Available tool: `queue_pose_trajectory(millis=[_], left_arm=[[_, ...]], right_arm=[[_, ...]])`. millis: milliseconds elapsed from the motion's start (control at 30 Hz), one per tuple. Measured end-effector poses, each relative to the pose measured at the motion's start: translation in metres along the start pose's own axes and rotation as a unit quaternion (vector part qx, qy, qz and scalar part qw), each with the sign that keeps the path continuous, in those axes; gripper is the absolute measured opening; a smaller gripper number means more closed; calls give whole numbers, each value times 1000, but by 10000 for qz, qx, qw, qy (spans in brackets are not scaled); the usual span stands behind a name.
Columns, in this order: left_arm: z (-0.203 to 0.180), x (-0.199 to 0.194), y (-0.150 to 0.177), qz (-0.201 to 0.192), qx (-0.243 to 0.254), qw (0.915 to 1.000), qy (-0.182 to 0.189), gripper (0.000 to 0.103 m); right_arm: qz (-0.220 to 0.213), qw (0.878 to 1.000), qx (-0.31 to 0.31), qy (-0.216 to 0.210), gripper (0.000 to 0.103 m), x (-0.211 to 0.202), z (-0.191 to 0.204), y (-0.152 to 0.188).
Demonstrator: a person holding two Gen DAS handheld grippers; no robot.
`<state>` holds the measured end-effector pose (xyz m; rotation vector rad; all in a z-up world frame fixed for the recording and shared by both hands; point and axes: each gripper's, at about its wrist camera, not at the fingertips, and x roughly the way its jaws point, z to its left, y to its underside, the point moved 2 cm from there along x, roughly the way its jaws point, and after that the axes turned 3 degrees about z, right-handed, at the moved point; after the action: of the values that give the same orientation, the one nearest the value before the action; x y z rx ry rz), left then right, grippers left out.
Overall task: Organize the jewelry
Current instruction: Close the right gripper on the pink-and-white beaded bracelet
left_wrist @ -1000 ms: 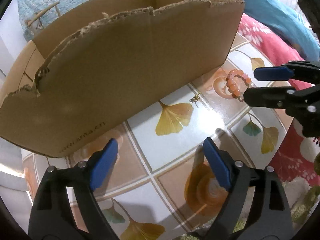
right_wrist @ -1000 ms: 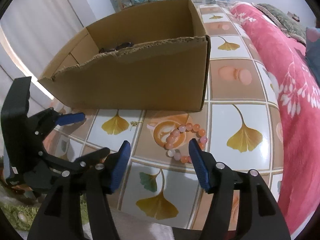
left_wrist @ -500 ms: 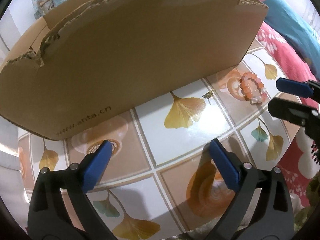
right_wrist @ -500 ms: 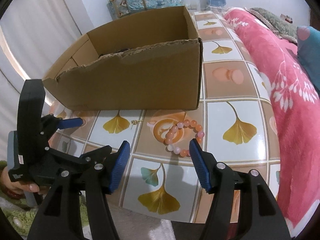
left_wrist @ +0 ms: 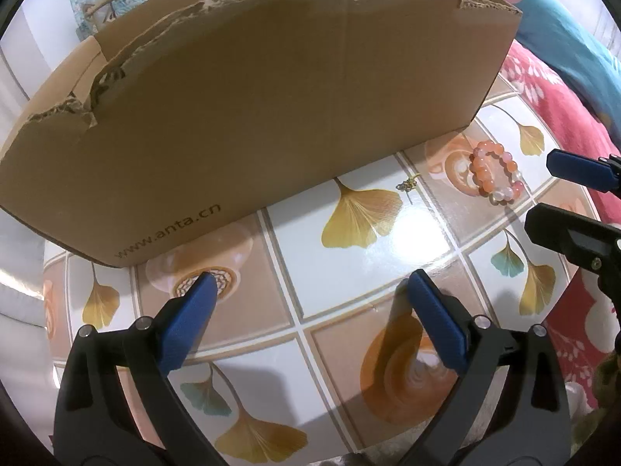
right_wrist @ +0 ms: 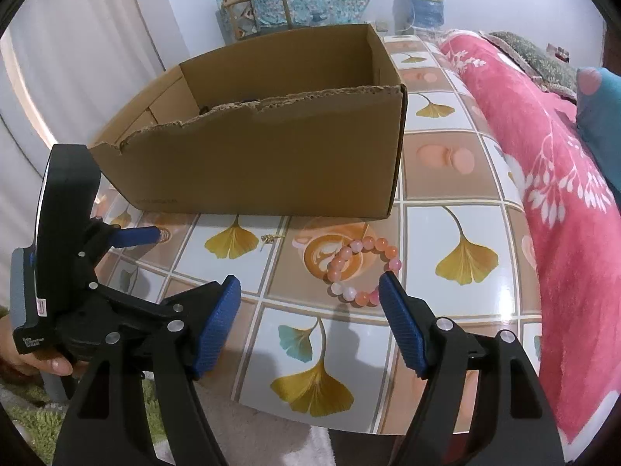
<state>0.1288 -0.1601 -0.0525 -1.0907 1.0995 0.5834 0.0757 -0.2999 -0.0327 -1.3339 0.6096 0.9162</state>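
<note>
On glossy ginkgo-print tabletop (right_wrist: 458, 233), round-beaded pink bracelet (right_wrist: 359, 268) is lying at 12 o'clock of right gripper (right_wrist: 308, 324), jaws widening, empty; left gripper (left_wrist: 310, 314) released, facing torn cardboard box (left_wrist: 252, 116).

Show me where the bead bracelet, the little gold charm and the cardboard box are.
bead bracelet (right_wrist: 363, 270): right wrist view, on its left bead strand.
gold charm (left_wrist: 406, 185): left wrist view, on its small chain cluster.
cardboard box (right_wrist: 271, 159): right wrist view, on its near wall.
</note>
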Motion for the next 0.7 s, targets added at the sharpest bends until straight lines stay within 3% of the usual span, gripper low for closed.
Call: queue_pose_trajectory(millis=[400,567,700], left_arm=[[-2,3,7,-243,-62,9995,177,96],[0,1,12,-393,-28,9990,202,96],[3,-1,13,-488,60,9985,245,96]], right_arm=[[-39,9997,-123,-190,71,12,-2,-5],[155,9992,-339,-170,47,25,-1,-9],[317,9986,-404,-104,37,36,-2,-10]])
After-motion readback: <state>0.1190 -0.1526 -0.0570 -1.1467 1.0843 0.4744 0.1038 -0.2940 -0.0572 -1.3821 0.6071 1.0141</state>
